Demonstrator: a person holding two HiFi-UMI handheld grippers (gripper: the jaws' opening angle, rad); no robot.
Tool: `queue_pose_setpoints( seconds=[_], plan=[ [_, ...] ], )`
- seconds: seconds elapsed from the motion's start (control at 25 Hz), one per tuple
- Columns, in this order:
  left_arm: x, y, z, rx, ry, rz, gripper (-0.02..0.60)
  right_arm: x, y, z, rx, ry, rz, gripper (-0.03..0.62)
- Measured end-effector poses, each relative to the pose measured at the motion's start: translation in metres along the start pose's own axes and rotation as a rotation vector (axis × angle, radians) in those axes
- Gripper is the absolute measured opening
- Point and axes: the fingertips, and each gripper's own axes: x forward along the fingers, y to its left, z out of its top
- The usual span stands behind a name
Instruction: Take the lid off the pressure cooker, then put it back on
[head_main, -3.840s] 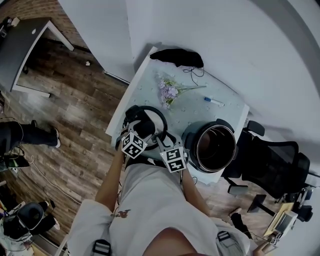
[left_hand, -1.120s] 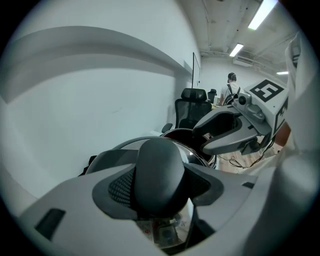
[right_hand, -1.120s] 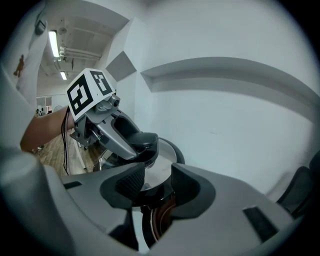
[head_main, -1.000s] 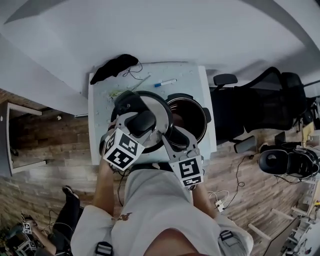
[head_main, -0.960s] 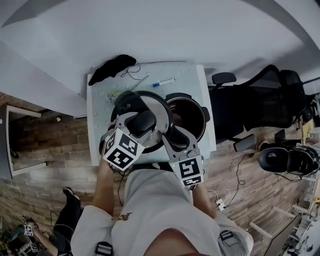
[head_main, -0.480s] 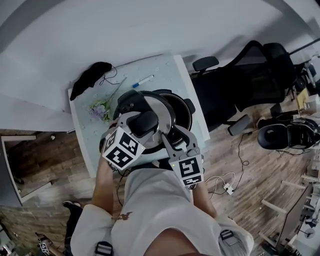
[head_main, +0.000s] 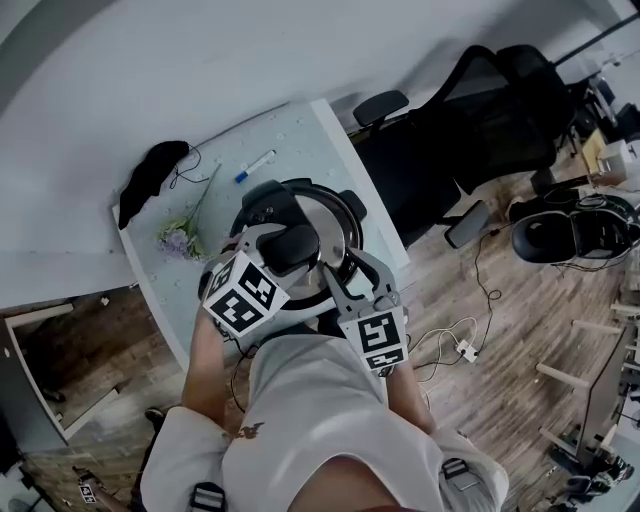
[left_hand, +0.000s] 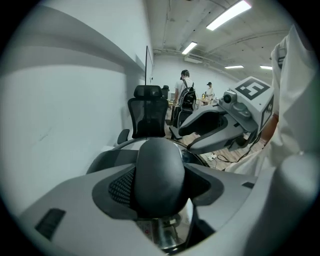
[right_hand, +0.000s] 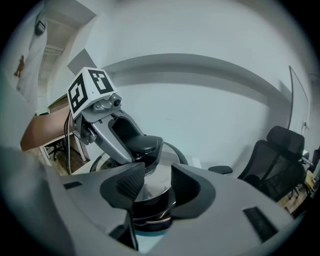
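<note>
The steel lid (head_main: 328, 222) lies over the black pressure cooker (head_main: 353, 203) and hides its opening. I cannot tell if it is seated. My left gripper (head_main: 286, 246) is shut on the lid's black knob (left_hand: 160, 172), which fills the gap between its pads. My right gripper (head_main: 333, 279) sits at the lid's near rim, to the right of the left one. In the right gripper view its pads (right_hand: 132, 183) close on the lid's edge (right_hand: 154, 186), with the cooker's dark rim just below.
The cooker stands at the right end of a pale table (head_main: 300, 128). On the table lie a marker pen (head_main: 255, 164), a sprig of flowers (head_main: 177, 240) and a black cloth (head_main: 150, 180). A black office chair (head_main: 445, 140) stands against the table's right side.
Both grippers have carried the lid to the right. It went from beside the open pot to over it, so the pot's inside no longer shows.
</note>
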Motion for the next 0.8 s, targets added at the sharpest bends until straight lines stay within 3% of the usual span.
queue_pose_setpoints(
  seconds=[0.8],
  plan=[
    [0.044, -0.006, 0.006, 0.173, 0.077, -0.199, 0.276, -0.003, -0.032, -0.021, 0.083, 0.041, -0.094, 0.164]
  ],
)
